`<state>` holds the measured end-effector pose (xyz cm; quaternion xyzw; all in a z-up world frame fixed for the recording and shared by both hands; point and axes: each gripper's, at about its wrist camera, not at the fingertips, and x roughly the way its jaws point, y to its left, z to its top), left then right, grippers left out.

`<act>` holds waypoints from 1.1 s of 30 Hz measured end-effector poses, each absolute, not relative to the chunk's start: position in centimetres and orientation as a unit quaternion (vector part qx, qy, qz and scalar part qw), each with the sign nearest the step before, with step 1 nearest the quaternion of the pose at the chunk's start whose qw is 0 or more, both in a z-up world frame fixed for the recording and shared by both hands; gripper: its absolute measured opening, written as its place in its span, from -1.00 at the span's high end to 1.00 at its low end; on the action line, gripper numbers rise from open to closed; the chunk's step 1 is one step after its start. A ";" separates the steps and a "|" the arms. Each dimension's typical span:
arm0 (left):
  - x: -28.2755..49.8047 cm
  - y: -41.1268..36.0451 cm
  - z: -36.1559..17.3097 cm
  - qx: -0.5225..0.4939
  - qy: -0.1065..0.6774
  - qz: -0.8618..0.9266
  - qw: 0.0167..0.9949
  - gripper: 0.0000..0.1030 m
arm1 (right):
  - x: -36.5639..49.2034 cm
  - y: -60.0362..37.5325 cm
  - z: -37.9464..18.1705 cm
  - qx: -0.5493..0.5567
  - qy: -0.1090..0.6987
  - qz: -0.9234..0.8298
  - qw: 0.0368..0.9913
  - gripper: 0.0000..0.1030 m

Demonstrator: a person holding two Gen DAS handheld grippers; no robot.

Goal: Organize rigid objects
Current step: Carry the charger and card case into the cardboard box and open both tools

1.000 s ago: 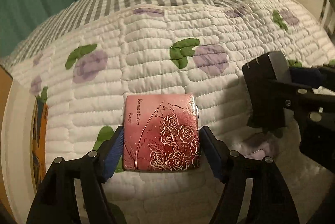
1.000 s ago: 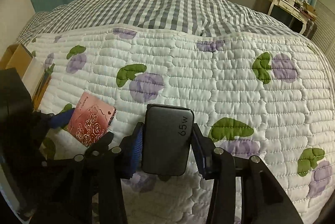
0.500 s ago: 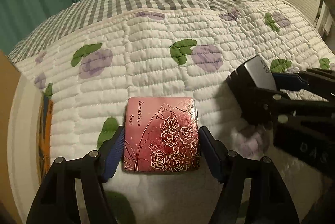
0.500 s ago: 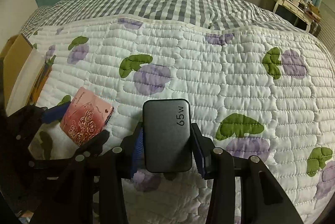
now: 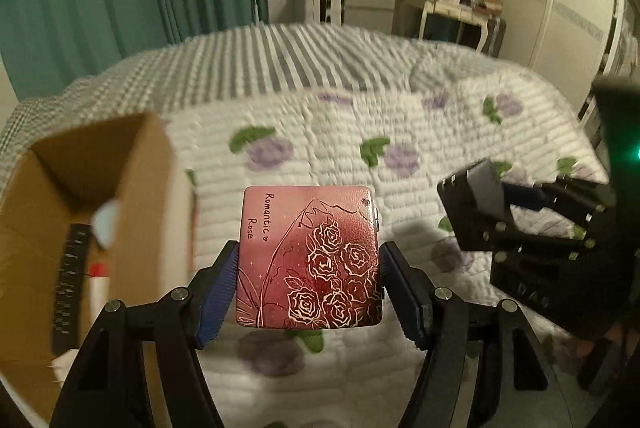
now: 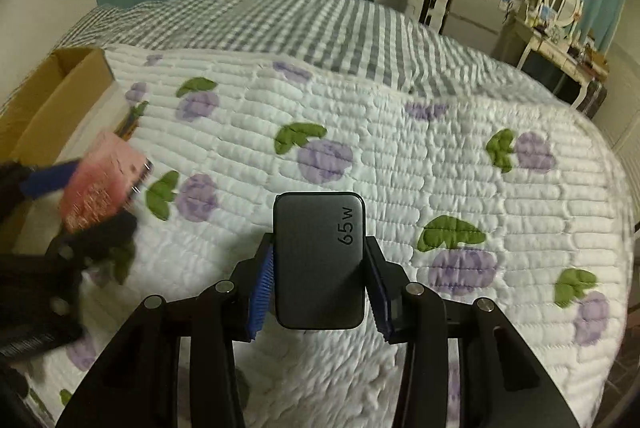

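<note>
Cardboard box [image 5: 100, 188], open, at the bed's left edge: holds a black ribbed strip and what may be a white tube with red cap, both blurred.

Pink case [image 5: 310, 258], rose drawing, lettered "Romantic Rose": clamped in left hand-held gripper [image 5: 310, 292], above quilt [image 5: 320, 132].

Grey charger [image 6: 320, 262], marked "65W": clamped in right hand-held gripper [image 6: 320, 284].

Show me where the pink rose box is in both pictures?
Left wrist: pink rose box at centre, held between the left gripper fingers.
Right wrist: same box at far left, blurred.
Shared landmark: the cardboard box, on the left in both.
</note>
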<state>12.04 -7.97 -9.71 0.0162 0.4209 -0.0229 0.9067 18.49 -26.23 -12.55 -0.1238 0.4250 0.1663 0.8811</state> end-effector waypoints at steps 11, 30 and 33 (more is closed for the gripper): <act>7.8 -2.3 -0.4 -0.004 0.359 -0.006 0.933 -0.37 | 13.0 -21.4 -5.2 -0.121 0.387 0.201 0.892 0.19; 3.6 10.3 5.0 -0.014 0.317 0.056 0.947 -0.37 | 6.1 -6.9 5.6 -0.157 0.297 0.312 0.889 0.20; 4.5 11.9 3.3 -0.010 0.335 0.064 0.940 -0.37 | 6.9 -4.6 4.5 -0.162 0.306 0.320 0.882 0.20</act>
